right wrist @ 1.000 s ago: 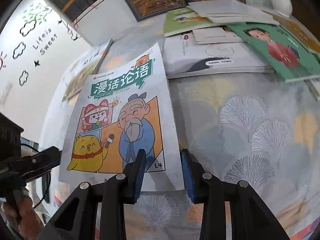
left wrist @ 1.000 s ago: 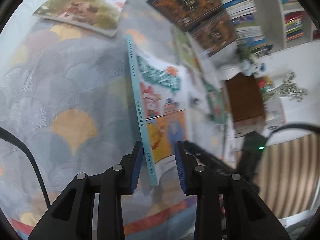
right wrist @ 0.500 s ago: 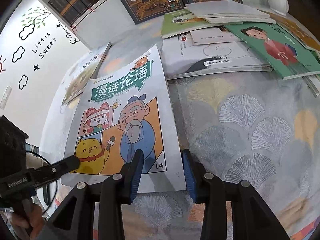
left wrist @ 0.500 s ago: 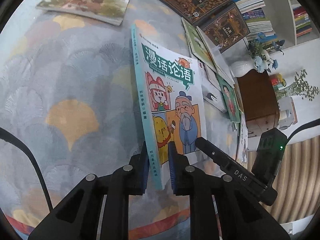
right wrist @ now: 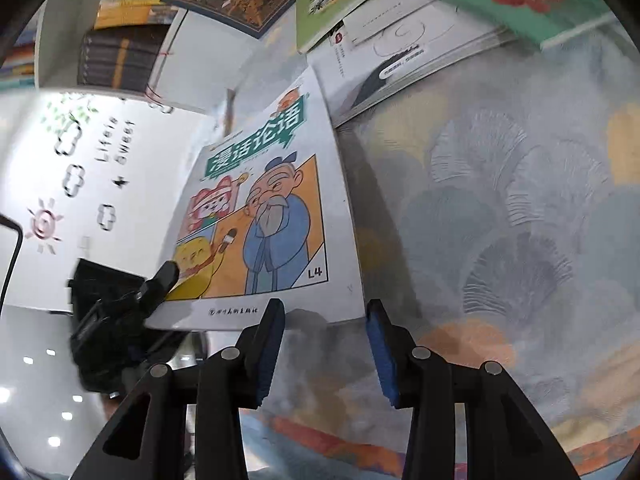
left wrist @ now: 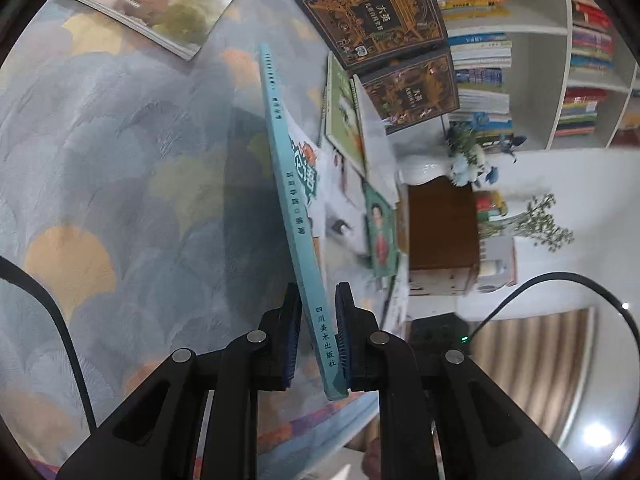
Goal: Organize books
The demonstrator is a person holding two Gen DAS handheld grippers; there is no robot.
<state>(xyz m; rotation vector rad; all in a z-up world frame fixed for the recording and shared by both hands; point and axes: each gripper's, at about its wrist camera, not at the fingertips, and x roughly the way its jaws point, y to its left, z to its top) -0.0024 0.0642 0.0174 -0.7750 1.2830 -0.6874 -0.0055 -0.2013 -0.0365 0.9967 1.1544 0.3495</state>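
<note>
My left fingers [left wrist: 316, 344] clamp the comic book [left wrist: 294, 216] by its spine, tilting it off the table [left wrist: 120, 184] to carry it; my right fingers [right wrist: 324, 354], just below its lower edge, have been opening and hold nothing.

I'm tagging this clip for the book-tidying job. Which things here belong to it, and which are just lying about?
Job:
- comic book, clamped at its spine by left gripper
- right gripper, open
- dark ornate books
- green portrait book

Lying about:
- white vase
- wooden cabinet

White bookshelves [left wrist: 536, 60], a brown cabinet [left wrist: 442, 224], a striped curtain [left wrist: 532, 364] and a white decal-covered wall [right wrist: 92, 168].
</note>
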